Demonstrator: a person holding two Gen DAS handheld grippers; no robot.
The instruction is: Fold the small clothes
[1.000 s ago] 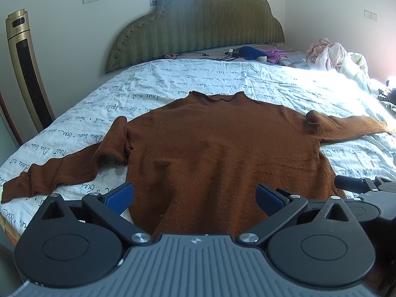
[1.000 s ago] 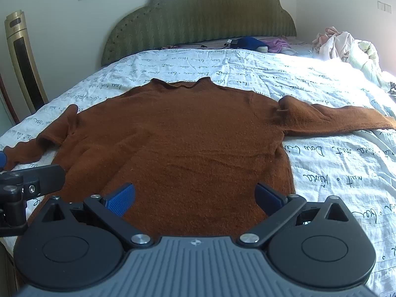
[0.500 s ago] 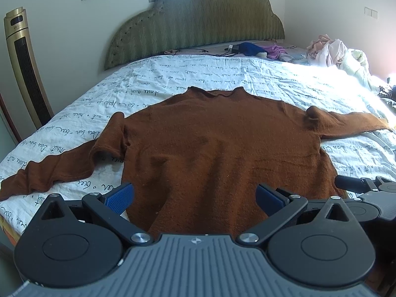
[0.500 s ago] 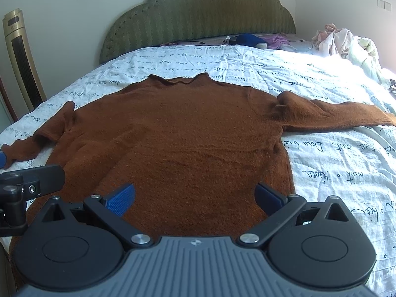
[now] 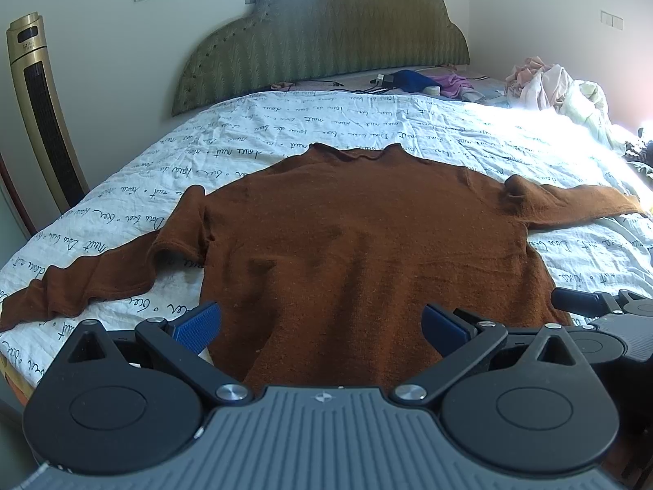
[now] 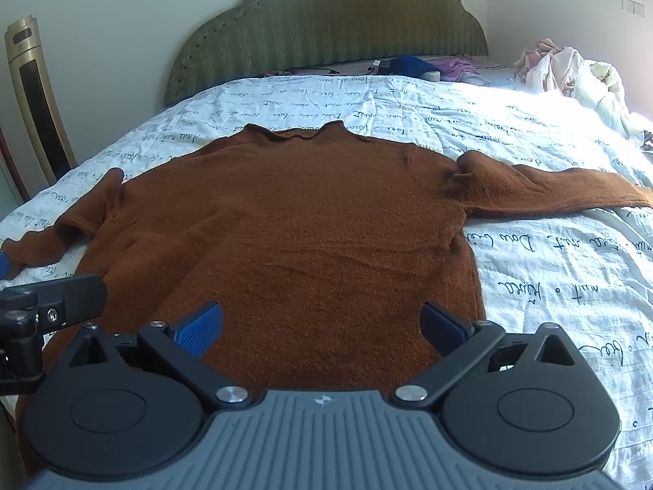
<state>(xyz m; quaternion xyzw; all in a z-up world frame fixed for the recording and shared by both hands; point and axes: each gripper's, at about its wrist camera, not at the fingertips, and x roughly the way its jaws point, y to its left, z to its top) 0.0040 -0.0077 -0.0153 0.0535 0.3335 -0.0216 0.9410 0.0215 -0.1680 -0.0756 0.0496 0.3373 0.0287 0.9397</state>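
- Lay flat on the bed (image 5: 326, 130): brown sweater (image 5: 367, 245), sleeves spread left and right.
- Hovered over near hem: left gripper (image 5: 320, 324), right gripper (image 6: 320, 324), fingers apart, empty.

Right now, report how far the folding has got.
Done: the sweater is spread flat on the bed, both sleeves out. In hand: nothing; the left gripper and right gripper are open over its hem. Left: every fold, sleeves and body.

sweater (image 5: 367, 253) hem hidden behind both gripper bodies; right sleeve (image 6: 571, 188) cuff cut off at frame edge.
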